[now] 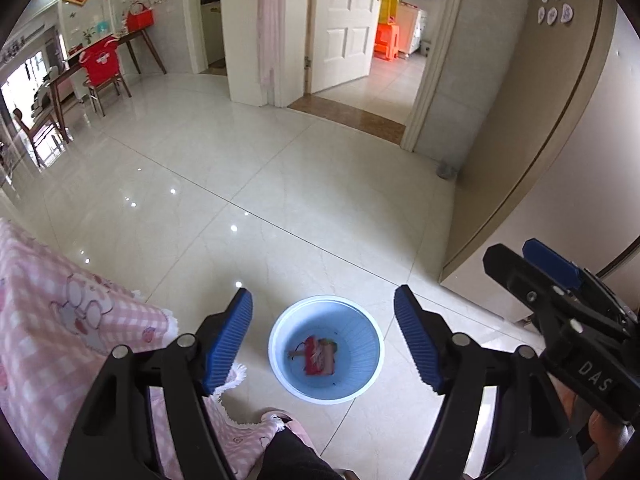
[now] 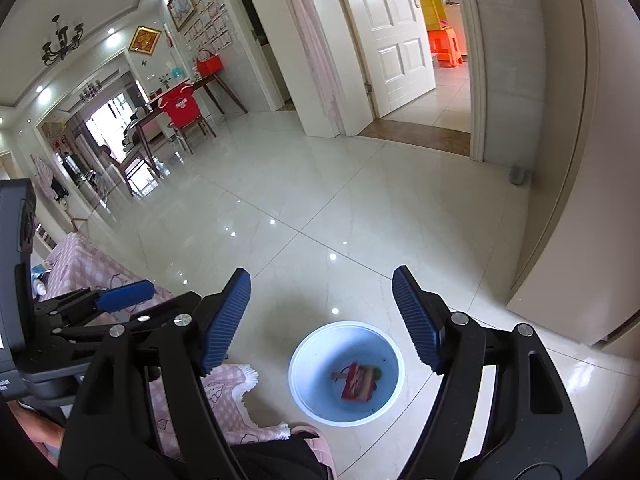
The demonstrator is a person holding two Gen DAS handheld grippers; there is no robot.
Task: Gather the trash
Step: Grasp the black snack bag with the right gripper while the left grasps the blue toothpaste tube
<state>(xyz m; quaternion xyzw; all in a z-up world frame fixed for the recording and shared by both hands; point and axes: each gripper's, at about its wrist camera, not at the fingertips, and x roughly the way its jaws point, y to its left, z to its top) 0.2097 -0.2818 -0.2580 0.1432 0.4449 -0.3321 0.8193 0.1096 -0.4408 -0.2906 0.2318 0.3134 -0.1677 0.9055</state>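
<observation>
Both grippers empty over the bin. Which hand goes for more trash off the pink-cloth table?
Probably left. Both grippers, left gripper and right gripper, are open and empty above the blue bin. The pink cloth lies right beside the left gripper; the right would have to cross over it.

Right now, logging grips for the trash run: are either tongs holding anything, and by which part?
Nothing is held. Left tongs and right tongs are open, empty, above the blue bin.
</observation>
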